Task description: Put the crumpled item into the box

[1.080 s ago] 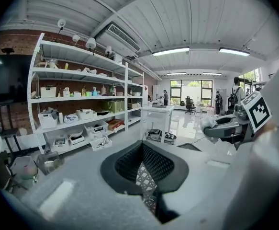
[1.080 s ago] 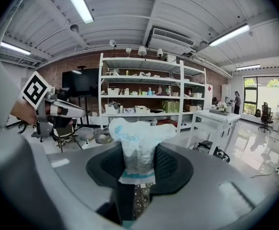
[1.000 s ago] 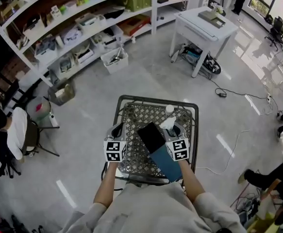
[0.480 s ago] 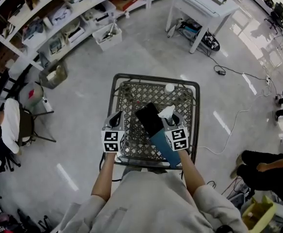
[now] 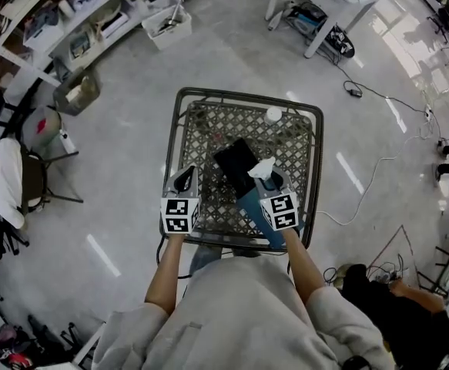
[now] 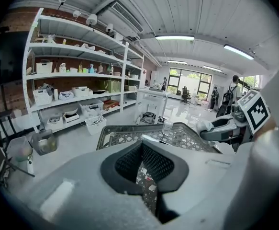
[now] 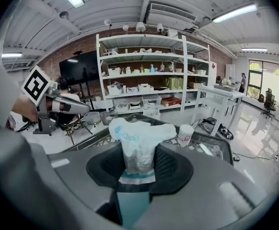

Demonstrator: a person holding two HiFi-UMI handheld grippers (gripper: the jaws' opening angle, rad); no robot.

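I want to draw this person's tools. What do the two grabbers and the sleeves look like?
The left gripper and the right gripper have grey plastic bodies, and their jaws are lined with black dimpled pads. Each carries a white cube printed with black square markers. The person wears a light grey shirt with short sleeves. No cables show on the grippers.

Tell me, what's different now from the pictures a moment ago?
Hardly anything. The view tipped, so the mesh table sits higher in the picture. The right tongs still pinch the crumpled white item by the open end of the box. The left tongs stay empty.
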